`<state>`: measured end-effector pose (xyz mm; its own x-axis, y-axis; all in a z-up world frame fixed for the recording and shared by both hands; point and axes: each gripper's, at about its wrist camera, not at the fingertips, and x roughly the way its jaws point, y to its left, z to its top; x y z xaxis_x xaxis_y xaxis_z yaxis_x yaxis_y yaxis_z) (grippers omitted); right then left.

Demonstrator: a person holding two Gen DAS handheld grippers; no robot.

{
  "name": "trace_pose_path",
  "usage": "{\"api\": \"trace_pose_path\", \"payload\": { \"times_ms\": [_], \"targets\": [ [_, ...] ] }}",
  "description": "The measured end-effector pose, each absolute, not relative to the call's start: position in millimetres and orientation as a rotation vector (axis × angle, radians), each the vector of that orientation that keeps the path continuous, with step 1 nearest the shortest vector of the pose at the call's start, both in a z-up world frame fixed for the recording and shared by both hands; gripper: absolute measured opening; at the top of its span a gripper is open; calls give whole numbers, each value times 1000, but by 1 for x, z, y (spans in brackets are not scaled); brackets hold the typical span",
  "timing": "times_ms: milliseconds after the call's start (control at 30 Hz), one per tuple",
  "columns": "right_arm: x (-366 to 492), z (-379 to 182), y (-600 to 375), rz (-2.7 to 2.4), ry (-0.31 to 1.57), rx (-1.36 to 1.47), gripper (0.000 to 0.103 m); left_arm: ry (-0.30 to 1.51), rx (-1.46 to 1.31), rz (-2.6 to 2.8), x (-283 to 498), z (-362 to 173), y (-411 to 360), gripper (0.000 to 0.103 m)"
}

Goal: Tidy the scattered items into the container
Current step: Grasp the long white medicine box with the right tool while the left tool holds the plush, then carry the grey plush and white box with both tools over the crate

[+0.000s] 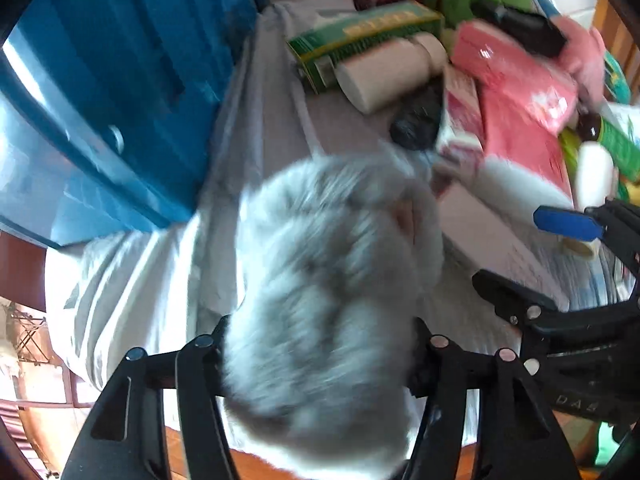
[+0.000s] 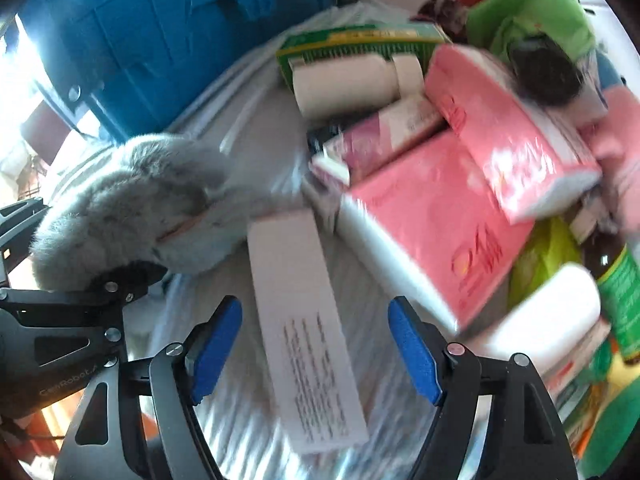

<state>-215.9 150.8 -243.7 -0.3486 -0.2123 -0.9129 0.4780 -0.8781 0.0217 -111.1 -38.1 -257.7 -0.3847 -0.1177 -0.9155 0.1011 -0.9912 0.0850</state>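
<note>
We had the grey plush toy (image 1: 320, 300) pinched in the left gripper (image 1: 316, 356), low in frame; the right gripper (image 2: 316, 344) hung spread over the white box (image 2: 304, 320). The blue container (image 1: 120, 92) sat upper left; soft fur could slip free mid-carry.
</note>
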Motion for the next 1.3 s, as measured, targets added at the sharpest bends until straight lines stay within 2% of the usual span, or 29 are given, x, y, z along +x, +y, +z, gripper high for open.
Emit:
{"api": "trace_pose_path", "payload": {
  "times_ms": [33,100,133,167,200,367,567,600,733,867,1133,1300],
  "targets": [
    [-220,-245,148,-2244,354,1476,74,-26,1663,-2505,-115,-261,-40,59],
    [-226,-253,146,-2217,345,1514,58,-51,1678,-2502,-126,-272,-34,59],
    [-226,-258,145,-2203,348,1538,55,-52,1691,-2509,-128,-278,-33,56],
    [-223,-257,143,-2223,377,1513,48,-45,1699,-2520,-128,-281,-32,44],
    [-220,-256,141,-2226,405,1506,44,-47,1683,-2538,-126,-282,-30,42],
    [-216,-237,154,-2231,322,1508,43,-15,1647,-2598,-112,-265,-27,40],
    [-214,-177,194,-2321,211,1386,42,-14,1497,-2717,-97,-212,-21,40],
    [-188,-180,203,-2343,217,1362,42,-25,1460,-2739,-97,-201,-18,40],
    [-166,-154,183,-2434,195,1267,42,-32,1359,-2803,-110,-167,-3,40],
    [-149,-118,206,-2511,186,1171,42,-63,1244,-2867,-120,-131,13,40],
    [-166,-66,222,-2630,229,977,42,-113,1027,-2949,-115,-58,27,40],
    [-162,-31,223,-2692,272,886,42,-119,931,-2983,-116,-32,27,40]
  ]
}}
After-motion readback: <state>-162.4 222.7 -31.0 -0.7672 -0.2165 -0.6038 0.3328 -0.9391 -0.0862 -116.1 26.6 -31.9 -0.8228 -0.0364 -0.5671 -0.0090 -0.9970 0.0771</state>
